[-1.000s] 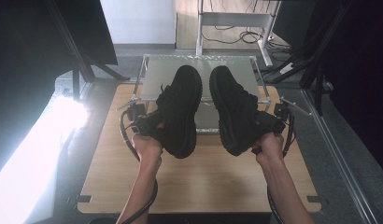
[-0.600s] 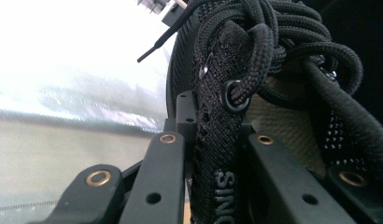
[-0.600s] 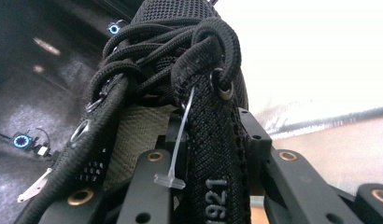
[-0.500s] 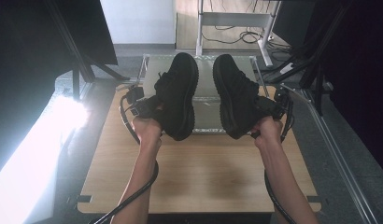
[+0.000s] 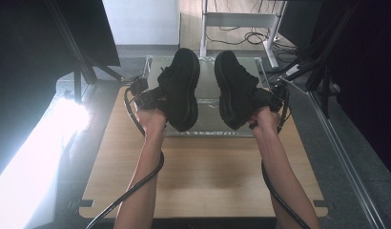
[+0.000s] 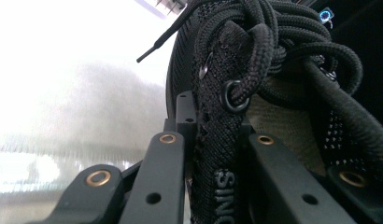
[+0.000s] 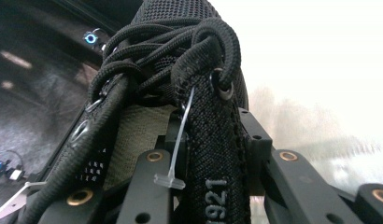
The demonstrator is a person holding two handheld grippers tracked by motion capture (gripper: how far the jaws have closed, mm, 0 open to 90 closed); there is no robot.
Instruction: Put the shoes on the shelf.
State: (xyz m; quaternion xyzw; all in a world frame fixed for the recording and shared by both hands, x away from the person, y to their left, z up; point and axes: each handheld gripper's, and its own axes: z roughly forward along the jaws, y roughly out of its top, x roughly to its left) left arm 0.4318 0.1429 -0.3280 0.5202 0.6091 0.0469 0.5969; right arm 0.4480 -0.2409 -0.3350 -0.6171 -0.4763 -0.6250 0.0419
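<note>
Clear tray [image 5: 260, 71] on table, each hand-held gripper clamped on a black shoe, left [image 5: 148, 100] [image 5: 181, 88], right [image 5: 270, 101] [image 5: 234, 88].

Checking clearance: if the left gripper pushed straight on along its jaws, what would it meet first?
The left gripper is already shut on the left shoe. Its collar edge sits between the jaws, so going on would only press deeper into it.

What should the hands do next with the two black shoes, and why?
Probably lower both onto the clear tray. The left gripper pinches the left shoe by its collar, the right gripper the right shoe, and both shoes hang over that tray, side by side, not touching.
</note>
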